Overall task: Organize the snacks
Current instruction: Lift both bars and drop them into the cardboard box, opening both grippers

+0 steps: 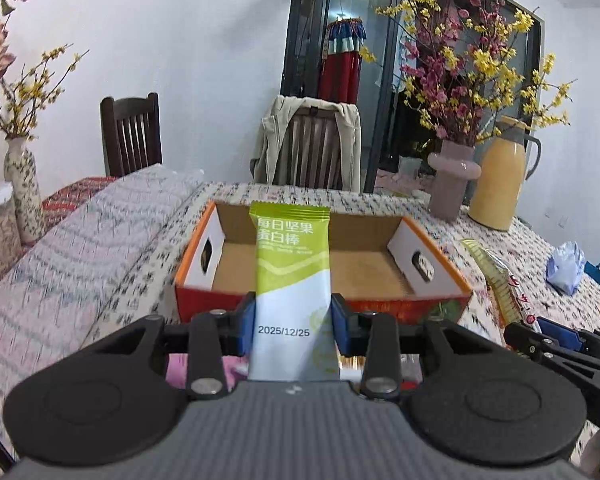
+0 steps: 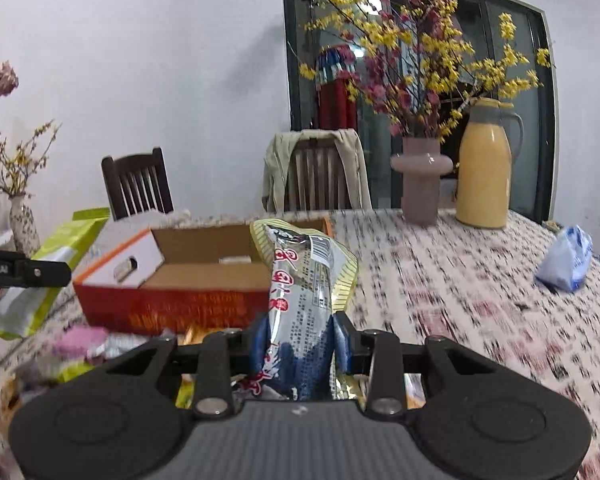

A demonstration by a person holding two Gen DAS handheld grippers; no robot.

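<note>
Green and white, the nut bar packet (image 1: pixel 290 280) sits pinched between the two blue pads of the left gripper (image 1: pixel 293 320). The pads squeeze it near its lower half, and the packet sticks straight out, away from the camera. Its long side points right at the cardboard box (image 1: pixel 432 242) on the table (image 1: pixel 520 252). In the left wrist view the box is straight ahead and just past the pads, and the tip of the packet already shows in front of the box's open inside. The box looks empty inside, with brown card at the bottom. The right gripper (image 2: pixel 300 338) is clamped on a silver and yellow snack bag (image 2: pixel 306 280), which also points forward and up a little. From the right wrist view the box (image 2: pixel 188 248) lies ahead and off to the left, so this hand has farther to go. I think the left hand is nearer and lined up best. It likely needs to move forward a bit, tip down, and let go over the box. The right hand would need to swing left first. More small snacks (image 2: pixel 80 344) lie on the table in front of the box, but they are blurry.
</note>
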